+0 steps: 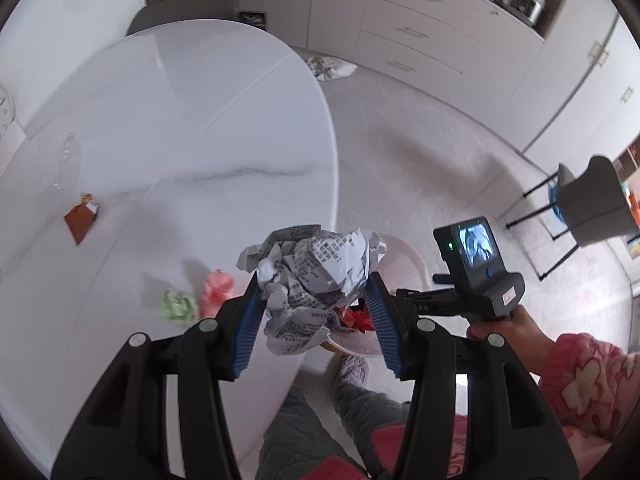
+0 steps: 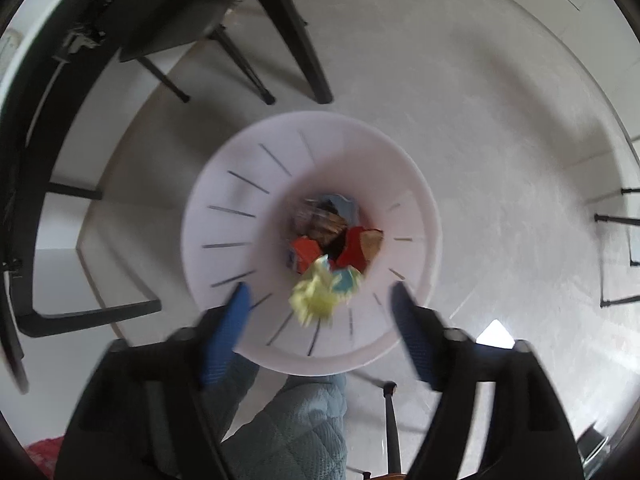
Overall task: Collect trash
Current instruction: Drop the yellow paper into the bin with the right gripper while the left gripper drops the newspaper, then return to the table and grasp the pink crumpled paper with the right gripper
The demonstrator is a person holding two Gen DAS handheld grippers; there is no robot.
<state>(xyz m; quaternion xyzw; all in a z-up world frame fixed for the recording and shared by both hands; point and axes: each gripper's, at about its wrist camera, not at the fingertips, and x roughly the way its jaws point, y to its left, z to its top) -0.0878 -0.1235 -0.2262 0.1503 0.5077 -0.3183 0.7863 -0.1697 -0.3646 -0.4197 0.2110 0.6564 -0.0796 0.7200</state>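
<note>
My left gripper point(image 1: 314, 296) is shut on a big crumpled ball of printed paper point(image 1: 312, 272), held over the edge of the white marble table point(image 1: 180, 128). On the table lie a pink paper wad point(image 1: 216, 290), a green paper wad point(image 1: 178, 305) and a brown wrapper point(image 1: 82, 220). My right gripper point(image 2: 320, 300) points down over the white trash bin point(image 2: 224, 216) with its jaws wide apart. A blurred yellow paper wad point(image 2: 316, 300) is in the air between them, untouched by the blue pads, above the red and brown trash point(image 2: 352, 246) in the bin.
Black chair legs point(image 2: 256, 68) stand beyond the bin. A grey chair point(image 1: 592, 208) stands on the floor at right, with white cabinets point(image 1: 420, 32) behind. The person's legs and a slipper point(image 1: 352, 372) are below the grippers. A crumpled bag point(image 1: 330, 66) lies on the floor.
</note>
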